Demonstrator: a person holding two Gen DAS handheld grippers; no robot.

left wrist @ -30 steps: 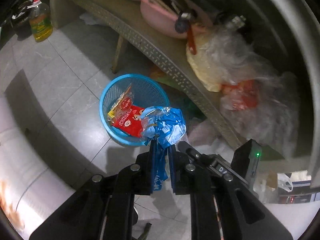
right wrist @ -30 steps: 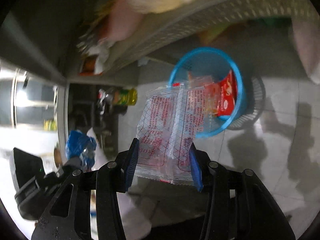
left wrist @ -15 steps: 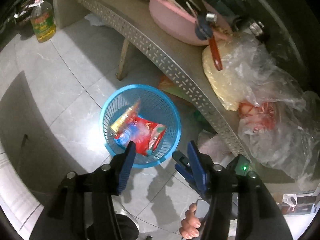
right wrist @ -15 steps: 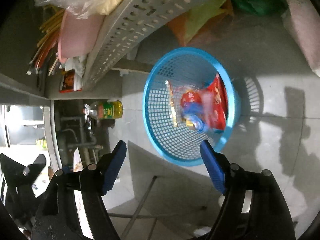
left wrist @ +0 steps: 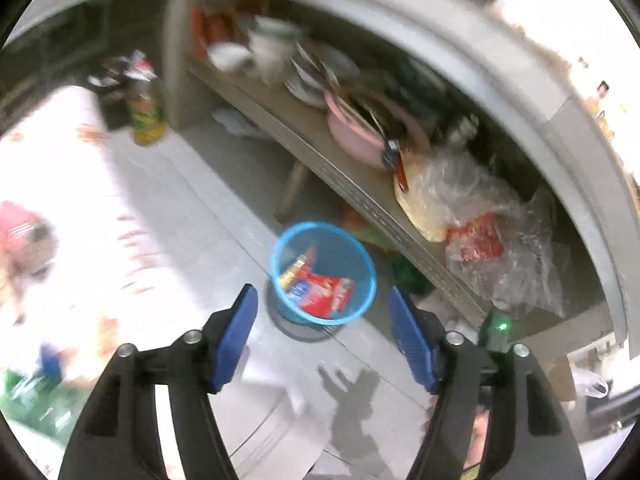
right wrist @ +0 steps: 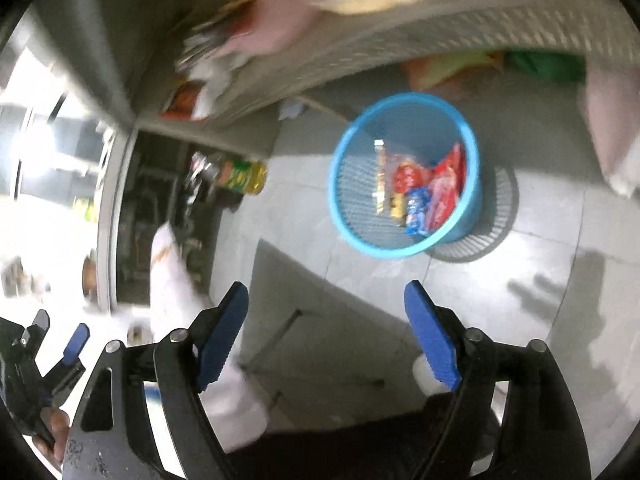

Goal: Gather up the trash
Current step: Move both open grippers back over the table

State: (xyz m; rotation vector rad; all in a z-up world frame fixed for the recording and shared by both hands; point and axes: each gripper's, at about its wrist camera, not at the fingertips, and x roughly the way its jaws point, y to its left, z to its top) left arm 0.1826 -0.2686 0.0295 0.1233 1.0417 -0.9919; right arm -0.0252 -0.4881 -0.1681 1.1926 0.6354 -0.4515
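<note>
A blue mesh trash basket (left wrist: 362, 258) stands on the tiled floor below a perforated shelf; it also shows in the right wrist view (right wrist: 344, 184). Inside lie red snack wrappers (left wrist: 326, 294), a blue wrapper (right wrist: 418, 206) and a yellow-striped packet (right wrist: 380, 178). My left gripper (left wrist: 322, 330) is open and empty, held high above the basket. My right gripper (right wrist: 326, 334) is open and empty, above the floor short of the basket. The left gripper also shows at the left edge of the right wrist view (right wrist: 52, 348).
A perforated shelf (left wrist: 352, 188) carries a pink basin (left wrist: 356, 136), plates and plastic bags (left wrist: 492, 232). An oil bottle (left wrist: 146, 118) stands on the floor at the left. A white patterned surface (left wrist: 60, 216) fills the left. Green and orange bags (right wrist: 500, 66) lie under the shelf.
Both grippers let go of their wrappers, blue from the left and clear from the right; the blue one now lies in the basket. Both grippers then pulled up and back, so the basket looks smaller.
</note>
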